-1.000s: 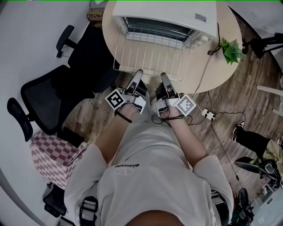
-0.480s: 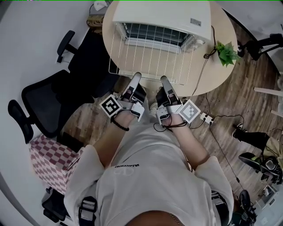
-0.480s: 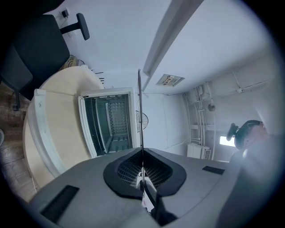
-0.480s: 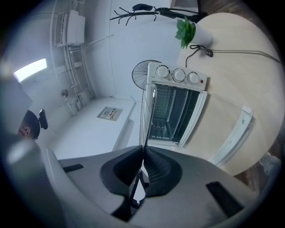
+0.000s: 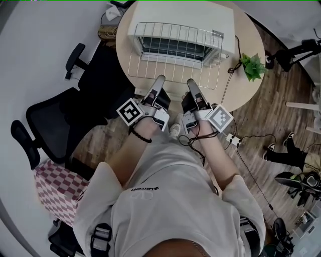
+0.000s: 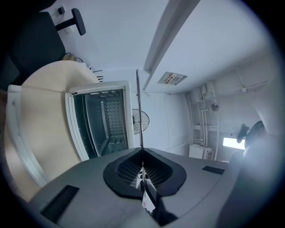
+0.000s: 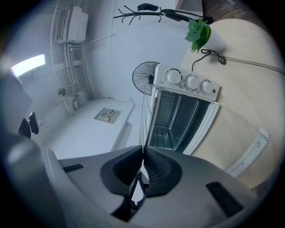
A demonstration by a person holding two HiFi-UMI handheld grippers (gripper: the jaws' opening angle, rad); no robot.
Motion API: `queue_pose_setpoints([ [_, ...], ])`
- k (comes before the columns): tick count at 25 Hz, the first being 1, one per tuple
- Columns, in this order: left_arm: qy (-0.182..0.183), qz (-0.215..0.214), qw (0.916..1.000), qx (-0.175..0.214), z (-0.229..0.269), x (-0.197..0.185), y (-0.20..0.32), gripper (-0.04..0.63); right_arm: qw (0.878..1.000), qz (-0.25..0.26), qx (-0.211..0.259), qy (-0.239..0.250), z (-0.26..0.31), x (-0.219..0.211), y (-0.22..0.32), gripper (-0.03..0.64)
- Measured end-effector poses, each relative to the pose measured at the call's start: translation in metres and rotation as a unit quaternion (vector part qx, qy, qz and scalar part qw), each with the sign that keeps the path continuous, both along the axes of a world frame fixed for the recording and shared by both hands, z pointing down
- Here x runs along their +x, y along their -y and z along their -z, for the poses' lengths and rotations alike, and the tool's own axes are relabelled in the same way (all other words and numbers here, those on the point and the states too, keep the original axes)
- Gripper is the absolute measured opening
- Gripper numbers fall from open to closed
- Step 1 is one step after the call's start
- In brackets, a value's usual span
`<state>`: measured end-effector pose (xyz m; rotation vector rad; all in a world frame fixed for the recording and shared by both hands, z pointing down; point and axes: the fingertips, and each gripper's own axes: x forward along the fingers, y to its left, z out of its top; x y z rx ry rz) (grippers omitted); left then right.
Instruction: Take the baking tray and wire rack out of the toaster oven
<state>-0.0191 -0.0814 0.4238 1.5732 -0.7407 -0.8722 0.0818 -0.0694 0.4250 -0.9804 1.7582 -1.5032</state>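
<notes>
A wire rack [image 5: 173,52] hangs in the air over the round table [image 5: 251,90], in front of and above the white toaster oven [image 5: 185,14]. My left gripper [image 5: 159,80] is shut on the rack's near edge at the left. My right gripper [image 5: 191,83] is shut on the same edge at the right. In the left gripper view the wire rack [image 6: 137,111] shows edge-on as a thin line running from the left gripper [image 6: 142,171]. In the right gripper view the wire rack [image 7: 143,120] likewise rises from the right gripper [image 7: 143,161]. The toaster oven [image 6: 100,120] [image 7: 182,116] stands with its door down.
A potted plant [image 5: 251,65] and the oven's cable lie at the table's right. A black office chair [image 5: 55,115] stands at the left, with a checkered stool [image 5: 57,175] below it. A power strip [image 5: 233,139] lies on the wooden floor.
Both grippers have risen with the wire rack in them. The rack has come up off the table and now hangs over the oven's front in the head view.
</notes>
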Motion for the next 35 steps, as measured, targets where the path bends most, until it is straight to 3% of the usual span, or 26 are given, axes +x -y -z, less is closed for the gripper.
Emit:
queue_pose_setpoints([
  [35,0.031,-0.003,0.9978,-0.059,0.010,0.015,0.128,0.006,0.997,-0.041,-0.062,0.016,0.010,0.017,0.126,0.011],
])
